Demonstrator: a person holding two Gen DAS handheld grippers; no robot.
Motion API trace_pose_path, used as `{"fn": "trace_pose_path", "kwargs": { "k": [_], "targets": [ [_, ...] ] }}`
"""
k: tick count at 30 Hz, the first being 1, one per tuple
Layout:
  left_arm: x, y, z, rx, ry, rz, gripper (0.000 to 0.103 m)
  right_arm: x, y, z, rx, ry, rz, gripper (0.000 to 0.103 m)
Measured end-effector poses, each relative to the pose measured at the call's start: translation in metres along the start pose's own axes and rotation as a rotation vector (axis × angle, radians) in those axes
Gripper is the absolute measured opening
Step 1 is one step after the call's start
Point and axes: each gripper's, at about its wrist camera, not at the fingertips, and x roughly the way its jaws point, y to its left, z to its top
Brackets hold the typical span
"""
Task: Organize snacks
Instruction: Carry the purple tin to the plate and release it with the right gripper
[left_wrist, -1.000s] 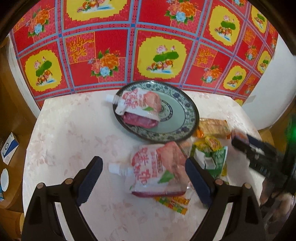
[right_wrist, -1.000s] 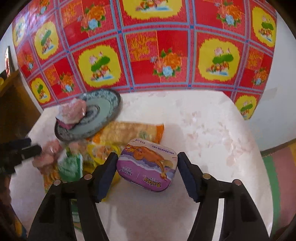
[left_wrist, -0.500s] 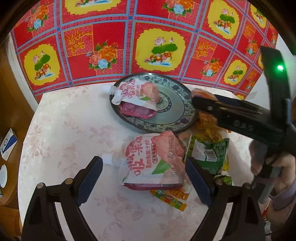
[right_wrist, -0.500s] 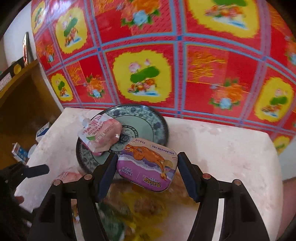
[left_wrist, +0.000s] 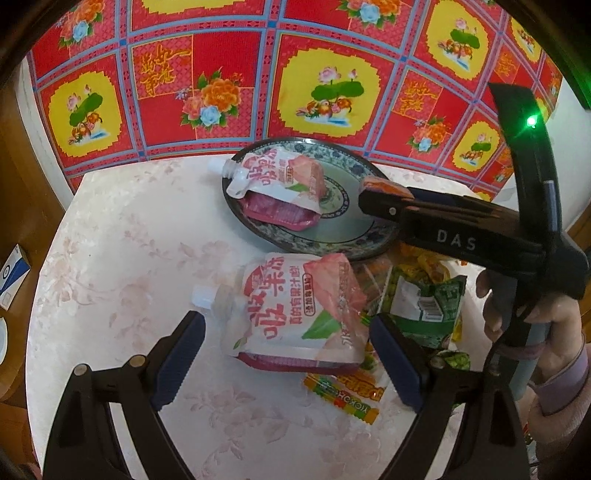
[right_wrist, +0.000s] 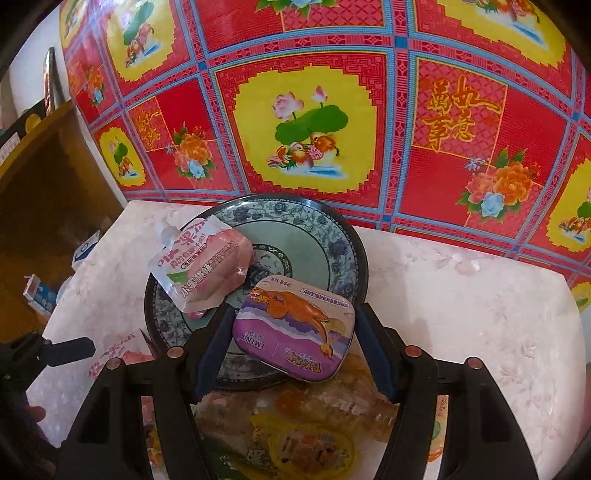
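A blue-patterned plate stands at the table's back, with one pink jelly pouch lying in it. My right gripper is shut on a purple mint tin and holds it above the plate's near rim; it shows as a black arm in the left wrist view. My left gripper is open, its fingers either side of a second pink pouch lying on the table.
A pile of snack packets lies right of the second pouch: a green bag, an orange-yellow wrapper and yellow packets. A red patterned cloth hangs behind the table. A wooden shelf stands to the left.
My right gripper has carried the mint tin from over the table to above the plate. My left gripper has moved closer to the second pouch and stays open.
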Motion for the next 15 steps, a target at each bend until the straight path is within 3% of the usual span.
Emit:
{"fn": "trace_pose_path", "kwargs": {
  "k": [2, 5, 15],
  "targets": [
    [0.0, 0.0, -0.001, -0.001, -0.001, 0.0, 0.093, -0.003, -0.001, -0.001, 0.005, -0.01, 0.0, 0.07],
    [0.001, 0.0, -0.001, 0.0, -0.002, 0.004, 0.093, -0.01, -0.003, -0.001, 0.013, -0.036, 0.01, 0.082],
    [0.002, -0.001, 0.002, -0.008, -0.008, 0.006, 0.093, -0.037, -0.002, -0.003, 0.015, -0.074, 0.001, 0.082]
  ]
}}
